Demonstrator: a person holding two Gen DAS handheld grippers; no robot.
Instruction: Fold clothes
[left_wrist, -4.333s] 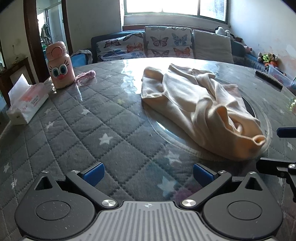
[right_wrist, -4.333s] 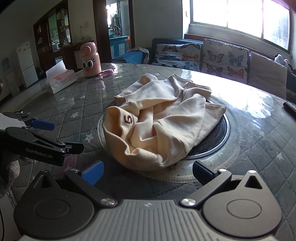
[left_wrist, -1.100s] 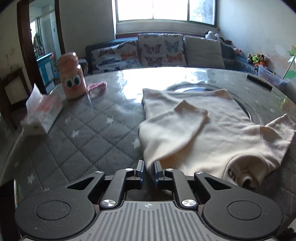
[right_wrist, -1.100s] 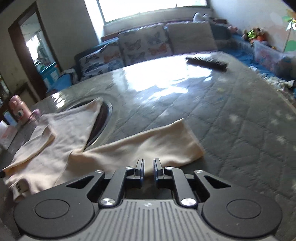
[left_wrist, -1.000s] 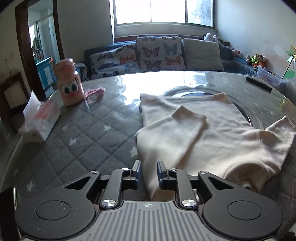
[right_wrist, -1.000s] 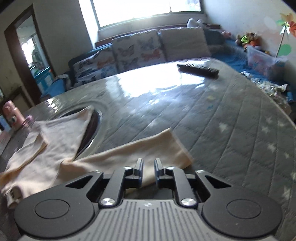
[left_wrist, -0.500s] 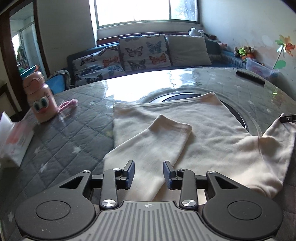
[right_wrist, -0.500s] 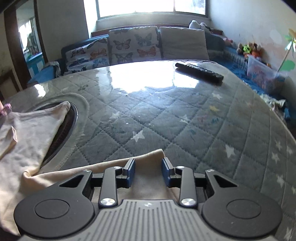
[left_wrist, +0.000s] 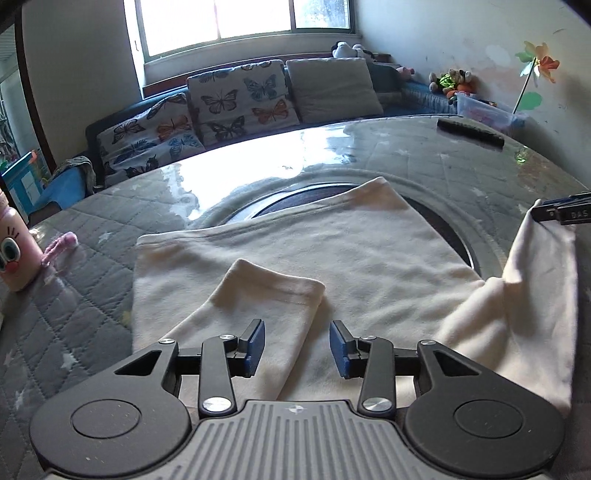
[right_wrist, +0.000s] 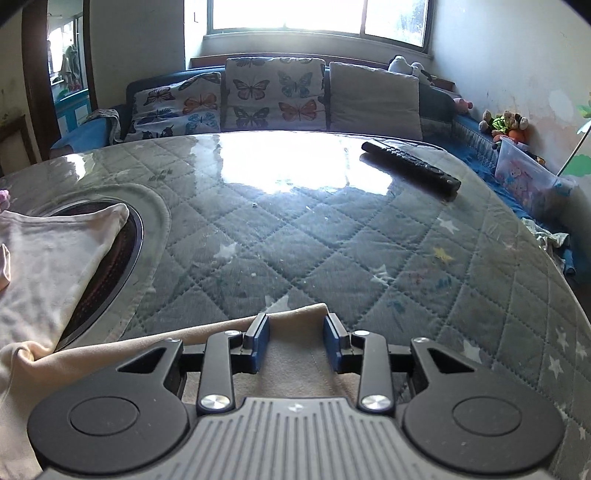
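Cream garment is spread on the bench; sleeves lie at 12 o'clock between parted fingers of left hand-held gripper and right hand-held gripper, ungripped.

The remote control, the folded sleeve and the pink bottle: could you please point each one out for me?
remote control (right_wrist: 412, 166), right wrist view, middle of its black body.
folded sleeve (left_wrist: 273, 291), left wrist view, near its cuff.
pink bottle (left_wrist: 14, 251), left wrist view, its cartoon face.
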